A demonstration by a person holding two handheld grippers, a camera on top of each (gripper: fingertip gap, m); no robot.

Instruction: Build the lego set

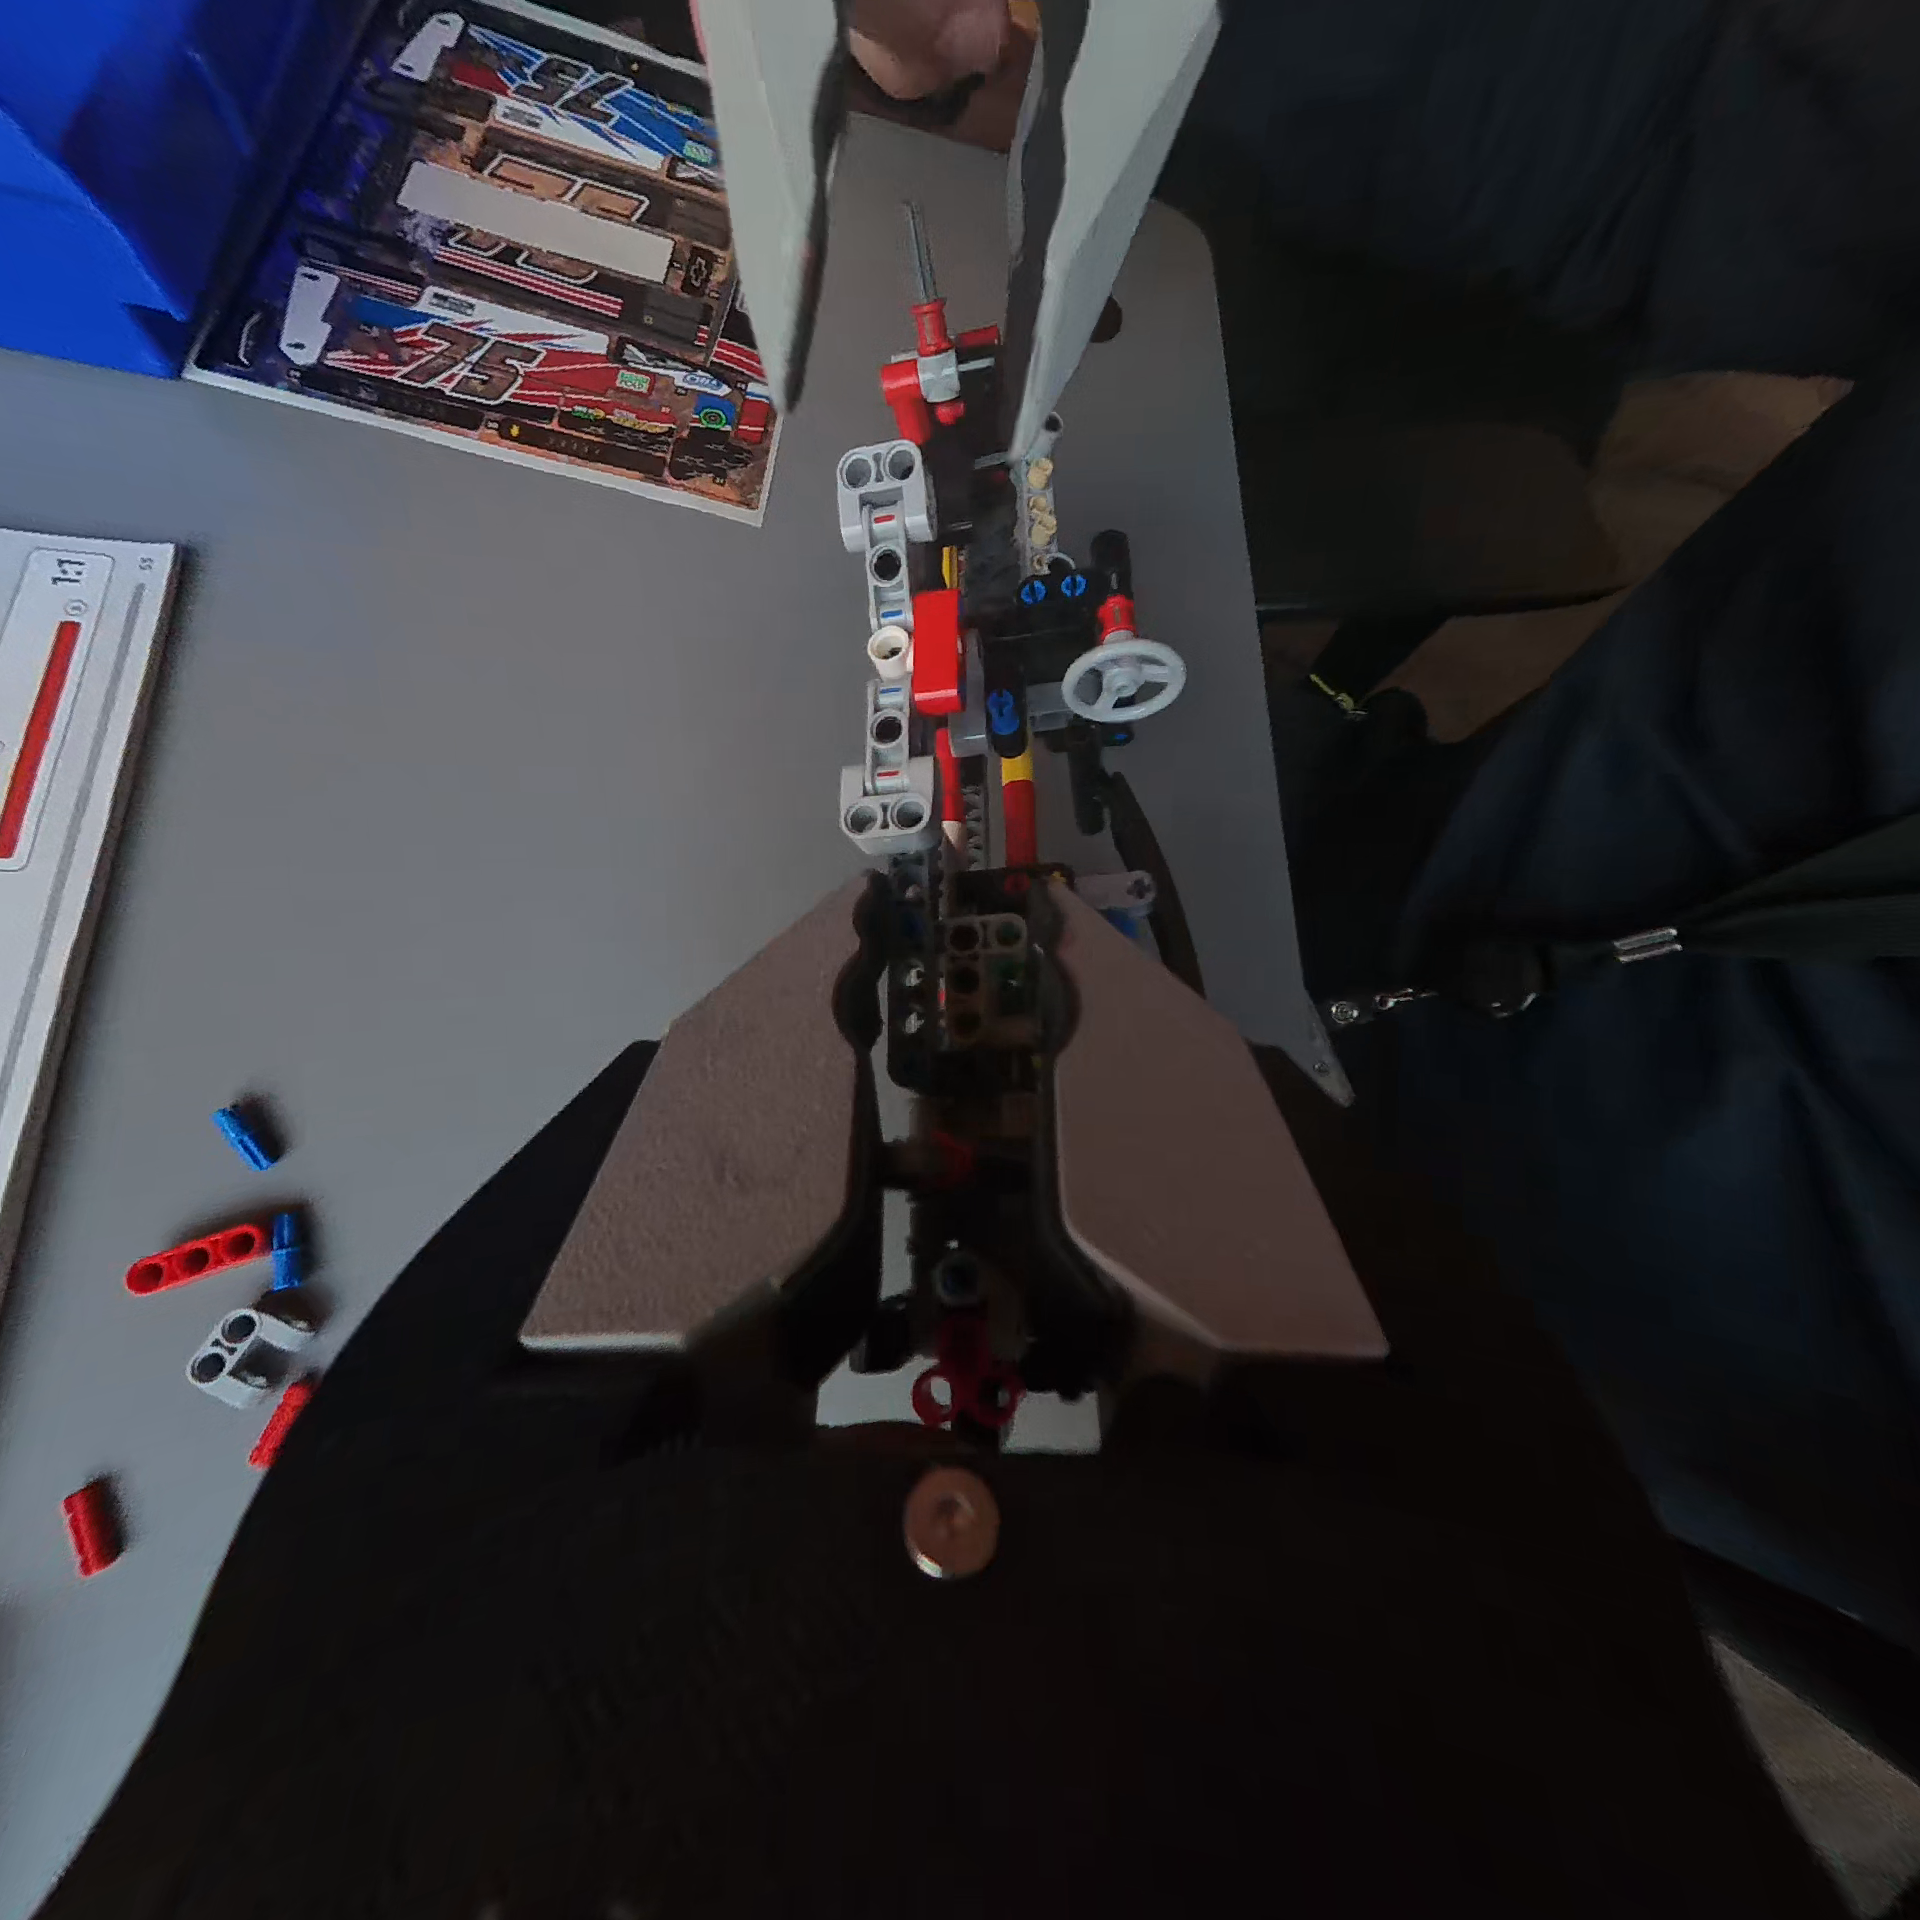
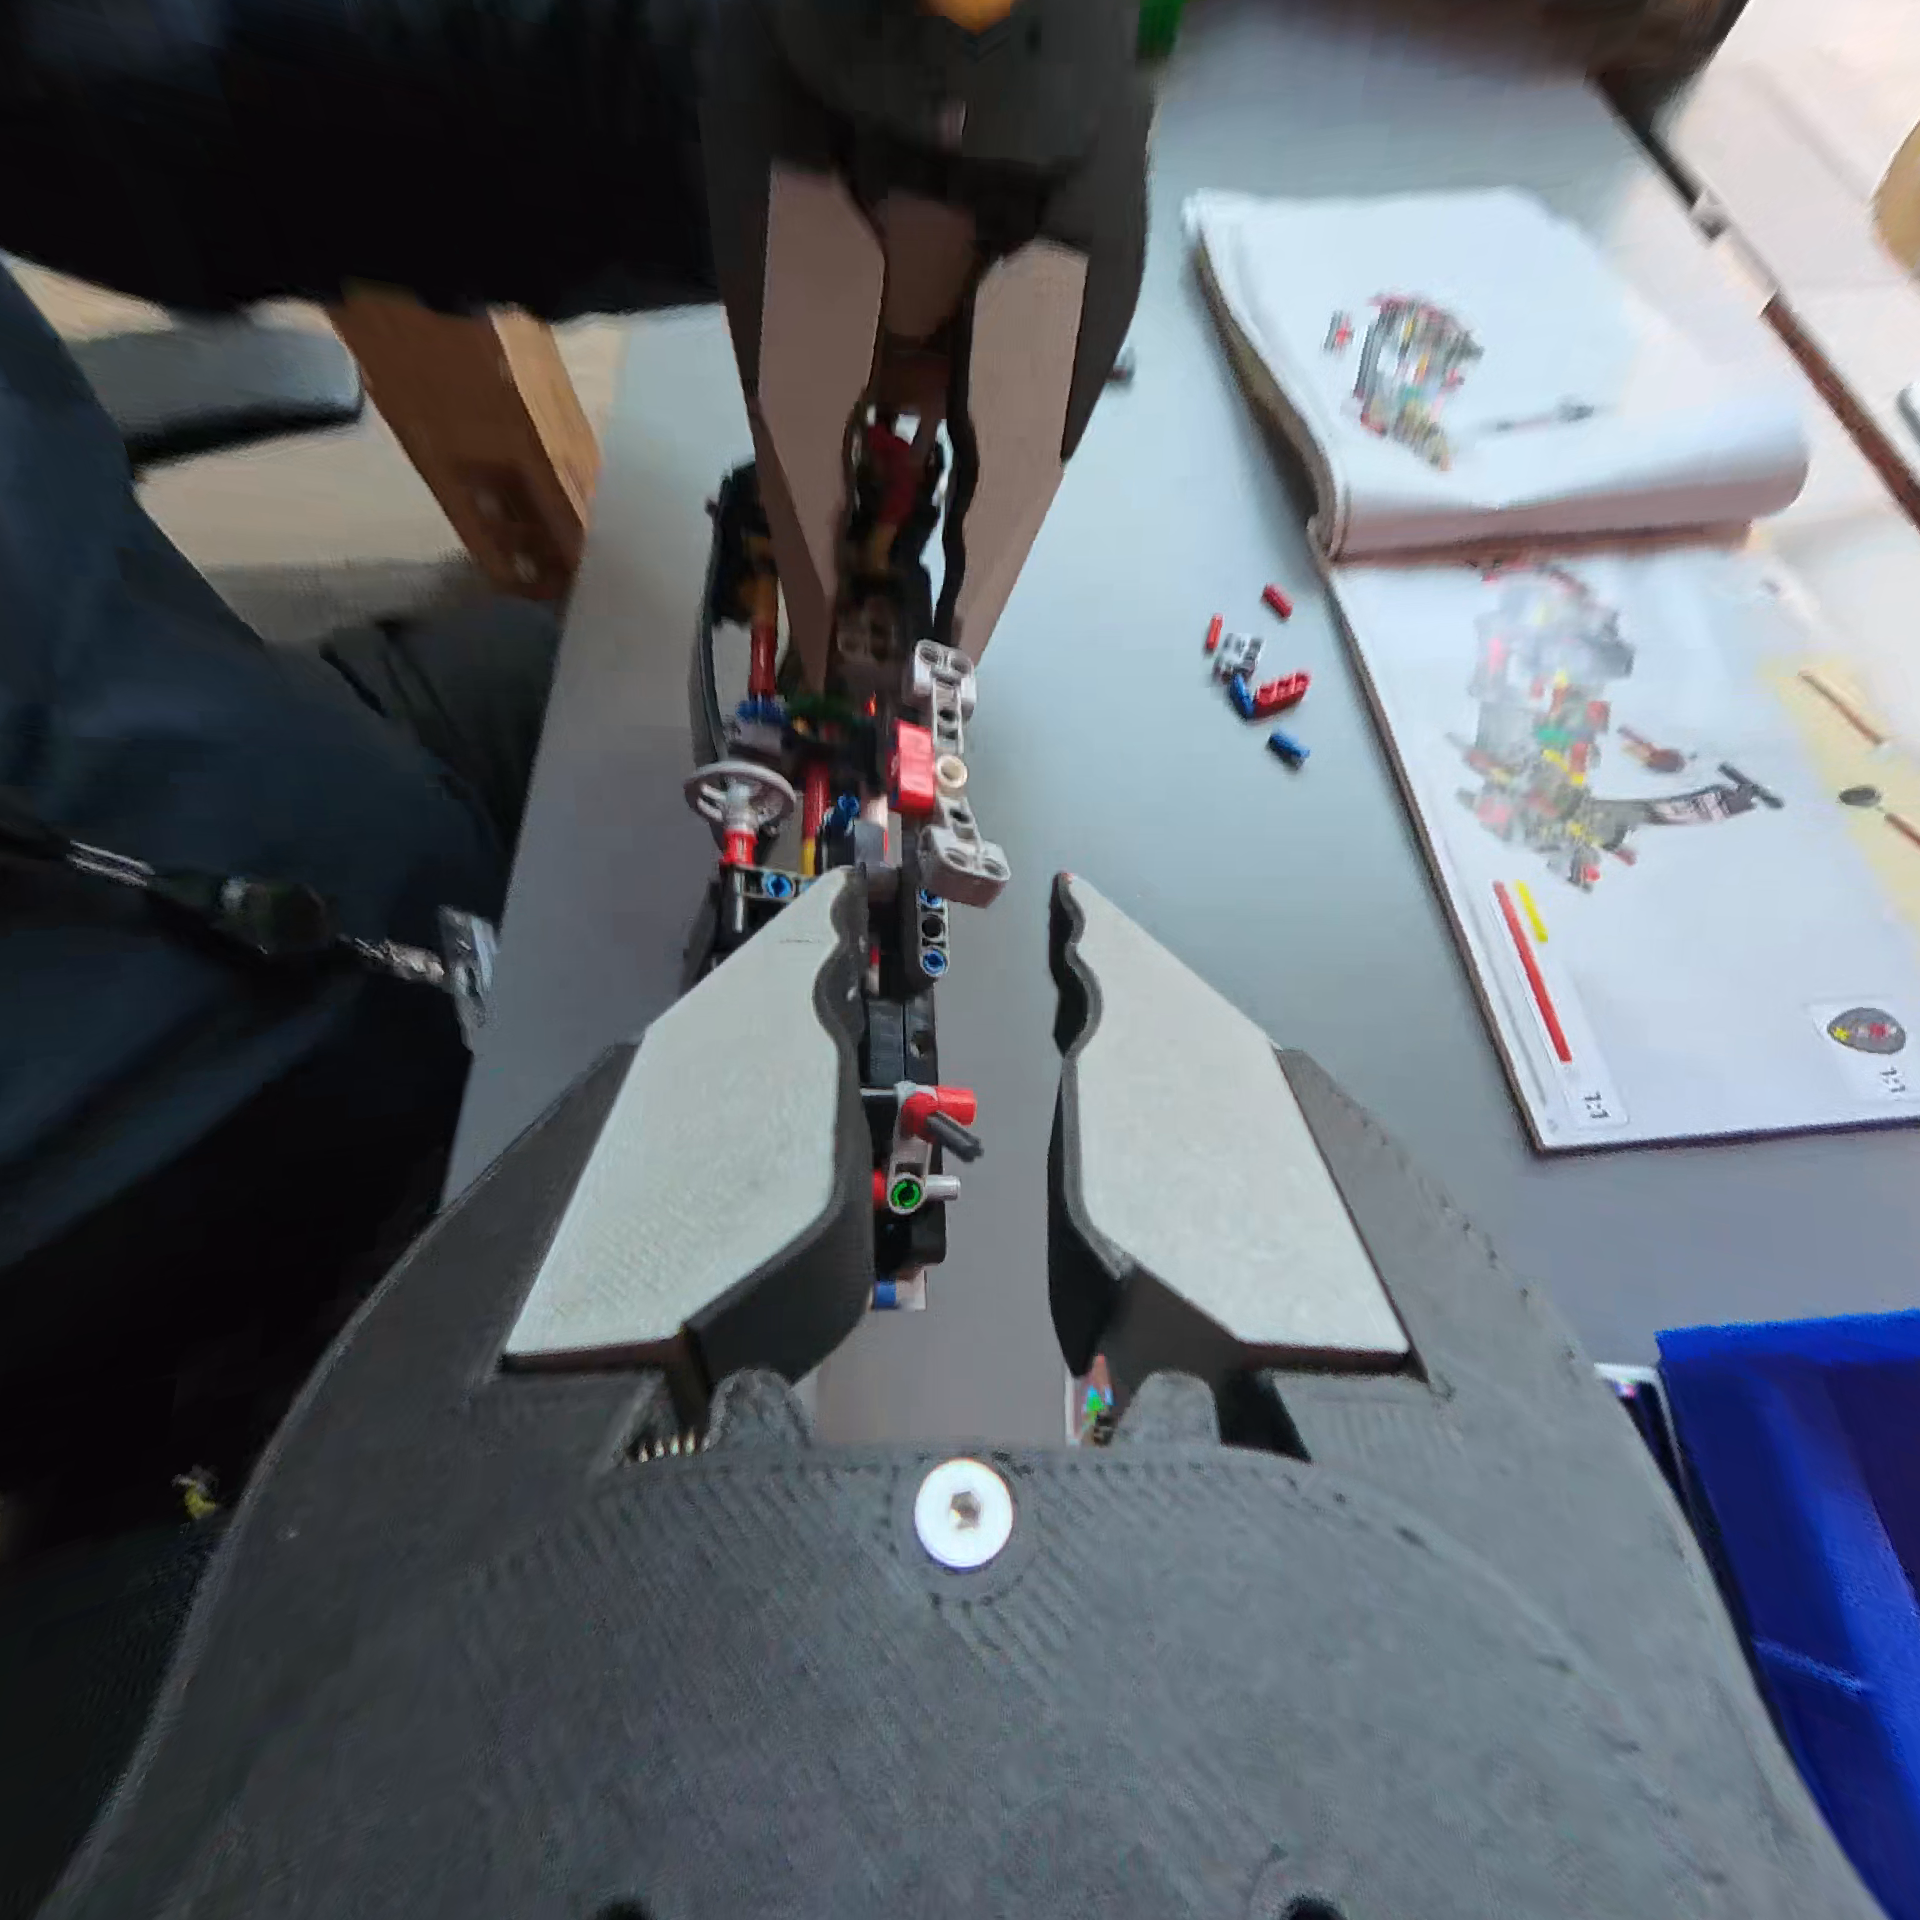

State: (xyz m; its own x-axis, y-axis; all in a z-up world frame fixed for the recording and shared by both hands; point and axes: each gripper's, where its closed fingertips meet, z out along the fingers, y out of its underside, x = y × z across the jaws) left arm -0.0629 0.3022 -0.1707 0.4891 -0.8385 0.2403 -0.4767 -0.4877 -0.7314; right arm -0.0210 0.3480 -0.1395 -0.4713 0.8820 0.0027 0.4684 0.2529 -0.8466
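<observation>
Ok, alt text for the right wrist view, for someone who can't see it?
The right claw is open around one end of a long brick model on a grey table; its right pad stands clear of the model. The left claw grips the far end. Loose pieces and an open booklet lie to the right.

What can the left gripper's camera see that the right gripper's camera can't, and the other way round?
Only the left wrist view shows the colourful sticker sheet lying by the blue bin.

Only the right wrist view shows the open instruction booklet's pictured pages and a white folded booklet behind it.

Both show the long brick-built model on the grey table, the left gripper clamped on one end, the right gripper open around the other, and the loose red, blue and grey pieces.
</observation>
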